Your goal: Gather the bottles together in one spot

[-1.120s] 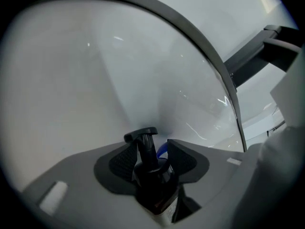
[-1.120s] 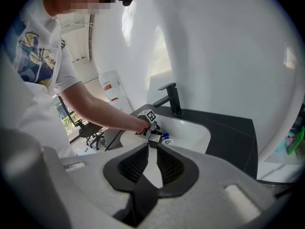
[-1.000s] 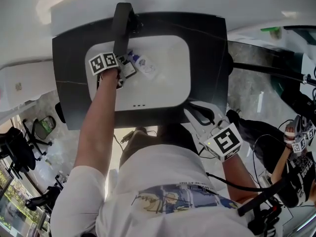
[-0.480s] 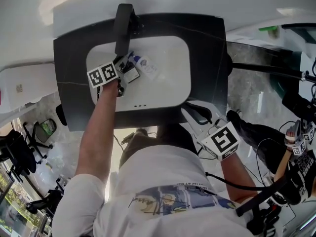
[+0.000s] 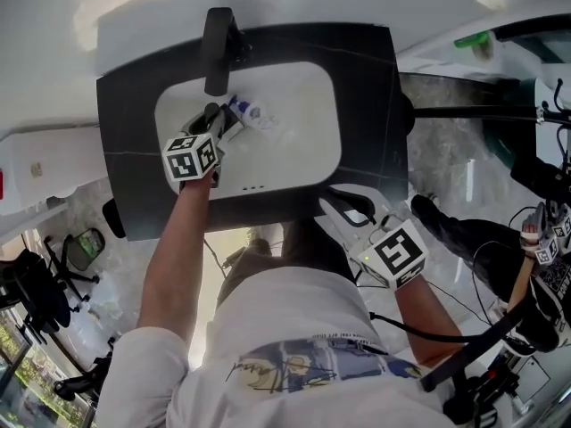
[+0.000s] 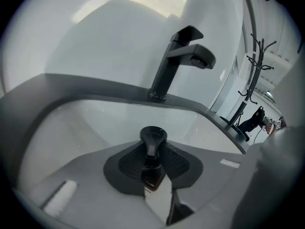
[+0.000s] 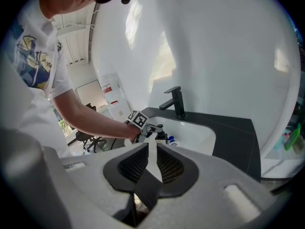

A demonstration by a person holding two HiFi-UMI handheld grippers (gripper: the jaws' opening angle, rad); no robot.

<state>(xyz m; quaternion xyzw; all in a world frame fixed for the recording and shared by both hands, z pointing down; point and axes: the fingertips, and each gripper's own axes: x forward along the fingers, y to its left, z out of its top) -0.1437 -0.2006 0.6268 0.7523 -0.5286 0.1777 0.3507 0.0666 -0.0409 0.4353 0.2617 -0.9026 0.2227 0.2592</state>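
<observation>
Black-capped bottle (image 6: 152, 149) pinched in left gripper (image 5: 214, 121), jaws just closed on it, above sink (image 5: 303, 150) | right gripper (image 5: 343, 210) barely parted, empty, at sink's front | step: probably lifting | next: set it beside blue-capped bottle (image 5: 256, 113) in sink

Black-capped bottle (image 6: 152, 162) in left claw (image 5: 220, 125); blue-capped bottle (image 5: 257, 114) lies in sink (image 5: 308, 127).
</observation>
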